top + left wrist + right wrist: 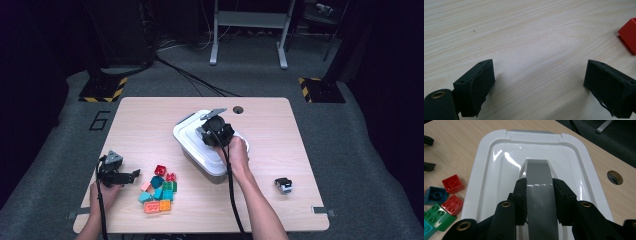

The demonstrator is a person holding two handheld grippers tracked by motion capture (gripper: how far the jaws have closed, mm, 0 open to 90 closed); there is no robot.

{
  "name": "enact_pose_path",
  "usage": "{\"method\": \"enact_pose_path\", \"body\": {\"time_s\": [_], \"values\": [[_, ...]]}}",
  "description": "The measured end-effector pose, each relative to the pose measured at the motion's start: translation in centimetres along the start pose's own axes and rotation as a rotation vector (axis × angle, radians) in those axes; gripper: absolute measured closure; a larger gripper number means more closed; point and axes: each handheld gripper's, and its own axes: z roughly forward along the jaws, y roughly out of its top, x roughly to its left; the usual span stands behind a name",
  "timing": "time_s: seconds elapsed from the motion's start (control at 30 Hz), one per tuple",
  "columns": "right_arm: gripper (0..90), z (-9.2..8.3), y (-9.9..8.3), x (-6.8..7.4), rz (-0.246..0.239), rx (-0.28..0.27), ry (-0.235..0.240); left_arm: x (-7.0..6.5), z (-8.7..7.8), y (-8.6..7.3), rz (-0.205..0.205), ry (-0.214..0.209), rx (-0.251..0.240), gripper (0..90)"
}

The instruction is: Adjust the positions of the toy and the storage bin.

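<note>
On floor left of table (150, 112): painted "6" (99, 120). Right claw (539, 195) clamps grey handle (537, 177) of white lid (481, 167); left claw (539, 82) wide, empty.

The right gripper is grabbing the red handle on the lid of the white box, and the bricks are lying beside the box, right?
Not quite: the handle is grey, not red, as the right gripper view shows. The right gripper does clasp it on the white box, and the bricks lie beside it.
</note>
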Motion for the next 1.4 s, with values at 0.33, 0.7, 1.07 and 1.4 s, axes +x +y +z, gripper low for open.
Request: {"method": "enact_pose_path", "body": {"time_s": [0.33,0.7,1.07,1.4], "values": [[67.0,-0.1,-0.1,1.0,0.055,0.015,-0.030,0.0,0.0,0.0,0.001,0.000,0.000,9.5],[67.4,-0.2,-0.3,0.9,0.103,-0.005,0.013,0.0,0.0,0.0,0.002,0.004,0.002,9.6],[67.5,-0.6,-0.5,1.3,0.142,-0.001,0.055,0.0,0.0,0.0,0.001,0.003,-0.002,9.5],[67.4,-0.9,-0.7,2.2,0.166,-0.005,0.050,0.0,0.0,0.0,0.002,0.002,0.000,9.5]]}}
